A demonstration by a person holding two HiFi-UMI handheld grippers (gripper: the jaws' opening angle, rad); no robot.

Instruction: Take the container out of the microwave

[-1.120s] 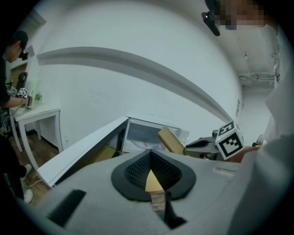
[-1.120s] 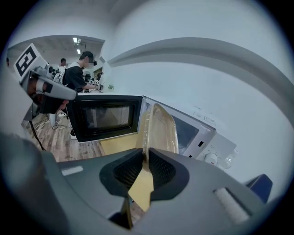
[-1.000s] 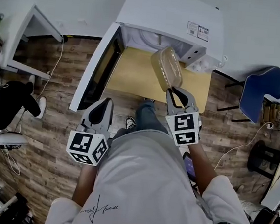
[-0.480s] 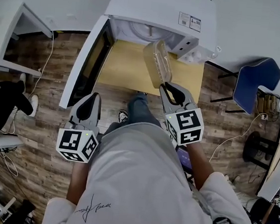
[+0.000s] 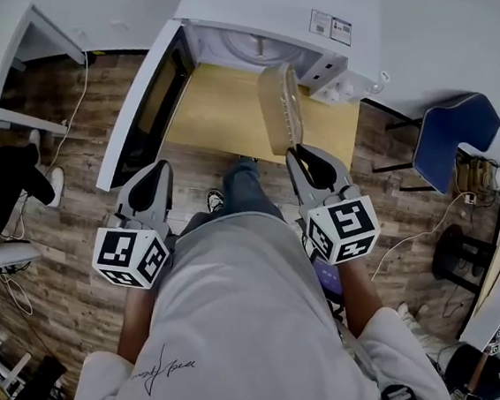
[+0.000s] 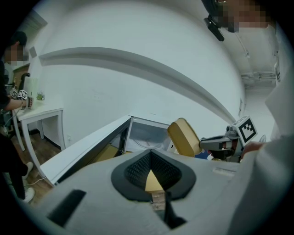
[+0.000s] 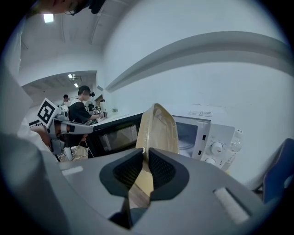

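The container (image 5: 280, 109), a translucent tan-tinted box with its lid on, is outside the microwave (image 5: 279, 11) and held clear of the table (image 5: 210, 115). It stands steeply on edge, above the right-hand half of the table top, in front of the open cavity (image 5: 248, 48), with its lower end toward the table's near edge. The right claw (image 5: 296, 152) pinches that lower end: in the right gripper view both dark pads press flat against the two faces of the container (image 7: 158, 131), which rises from between them. The microwave stands along the far edge of the table, with its door (image 5: 144, 112) swung fully open past the table's left edge and its knobs (image 5: 337, 88) toward the table's far right corner. The left claw (image 5: 157, 169) hangs off the table's near left corner, below the free end of the door and well apart from the container. In the left gripper view the left claw (image 6: 151, 158) has its tips pressed together with nothing between them. A blue chair (image 5: 452, 136) stands on the wood floor (image 5: 74, 185) beyond the table's right edge. A white desk (image 5: 35, 48) and a seated person (image 5: 3, 186) in dark clothing are located beyond the left edge.
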